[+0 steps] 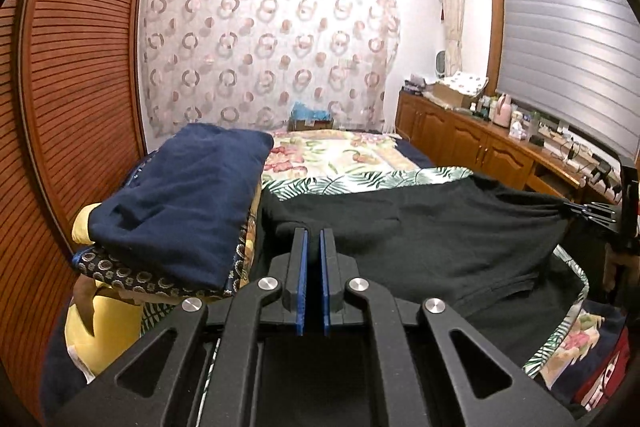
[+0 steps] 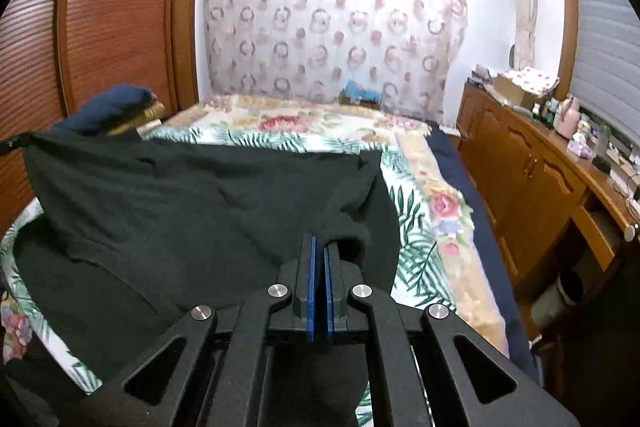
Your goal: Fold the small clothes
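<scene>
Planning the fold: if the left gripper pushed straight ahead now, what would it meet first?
Probably the black garment its left gripper is shut on, then the floral bedspread beyond. Depth is uncertain.

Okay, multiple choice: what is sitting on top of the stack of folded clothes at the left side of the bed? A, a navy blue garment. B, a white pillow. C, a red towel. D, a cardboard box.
A: the navy blue garment lies folded atop the stack, beside the black garment spread on the bed.

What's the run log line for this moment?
left gripper: shut on black garment | right gripper: shut on garment | garment: stretched between both over bed | navy stack: left
</scene>
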A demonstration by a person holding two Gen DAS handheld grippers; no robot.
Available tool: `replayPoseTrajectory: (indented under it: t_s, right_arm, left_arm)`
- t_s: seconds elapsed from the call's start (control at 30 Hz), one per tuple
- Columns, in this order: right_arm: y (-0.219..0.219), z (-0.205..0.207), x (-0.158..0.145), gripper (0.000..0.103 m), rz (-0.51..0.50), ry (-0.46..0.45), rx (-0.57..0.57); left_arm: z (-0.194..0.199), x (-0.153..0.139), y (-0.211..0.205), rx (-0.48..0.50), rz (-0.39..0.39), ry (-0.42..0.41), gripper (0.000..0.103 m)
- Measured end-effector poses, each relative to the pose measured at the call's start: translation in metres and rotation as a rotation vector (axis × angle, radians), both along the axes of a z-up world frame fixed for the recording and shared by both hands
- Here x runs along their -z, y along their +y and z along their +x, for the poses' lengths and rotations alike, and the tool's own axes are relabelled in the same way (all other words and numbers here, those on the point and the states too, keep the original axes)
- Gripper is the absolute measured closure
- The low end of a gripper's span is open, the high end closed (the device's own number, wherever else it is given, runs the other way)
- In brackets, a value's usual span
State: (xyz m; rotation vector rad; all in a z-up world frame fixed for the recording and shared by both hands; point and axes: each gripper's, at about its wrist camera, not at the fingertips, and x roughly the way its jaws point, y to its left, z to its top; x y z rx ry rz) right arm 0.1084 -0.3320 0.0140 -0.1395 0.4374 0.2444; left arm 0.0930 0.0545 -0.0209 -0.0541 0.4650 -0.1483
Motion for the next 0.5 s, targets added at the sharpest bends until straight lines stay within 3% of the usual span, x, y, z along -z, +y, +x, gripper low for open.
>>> replayPoseTrajectory:
  t_s: [0.27,0.5]
  right_arm:
    - [-0.006,-0.053,-0.012,0.1,-0.006,-0.024,-0.039]
    - [-0.016,-0.074,-0.005,0.1,0.001,0.009,-0.035]
  left_arm:
    - [-0.037,-0.008,0.005,0.022,-0.032,-0.033,0.096]
    - [-0.053,0.022,0.018,-0.007,-0.033,0.046,0.096]
